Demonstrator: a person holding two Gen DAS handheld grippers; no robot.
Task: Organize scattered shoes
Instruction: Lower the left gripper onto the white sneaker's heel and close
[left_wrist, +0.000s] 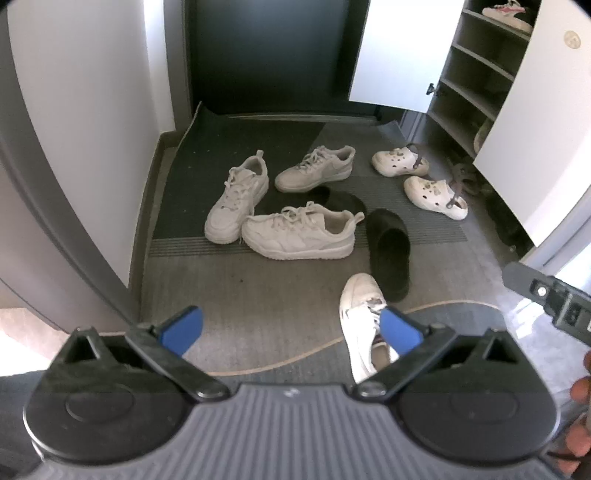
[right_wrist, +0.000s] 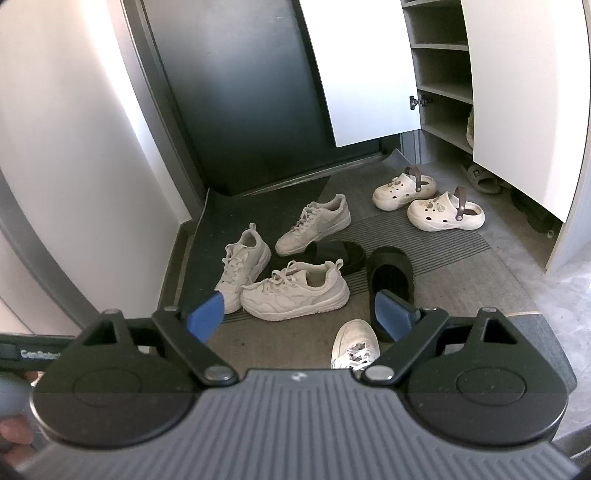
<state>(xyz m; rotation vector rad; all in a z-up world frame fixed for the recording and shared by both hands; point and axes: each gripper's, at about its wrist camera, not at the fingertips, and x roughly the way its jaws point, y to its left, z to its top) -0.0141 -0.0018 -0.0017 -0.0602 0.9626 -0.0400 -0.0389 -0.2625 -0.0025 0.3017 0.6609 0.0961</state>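
Two wrist views, both tilted down at the entry floor from standing height.

My left camera looks out between my left jaws, a sneaker (left_wrist: 360, 321) lying just beyond them, the right gripper (left_wrist: 546, 299) edging in at its right. My right camera looks from slightly further right and closer to the cabinet (right_wrist: 439, 88). Both share the mat (left_wrist: 258, 295), the white sneakers, black slippers (right_wrist: 391, 277), clogs (right_wrist: 443, 212) and door.
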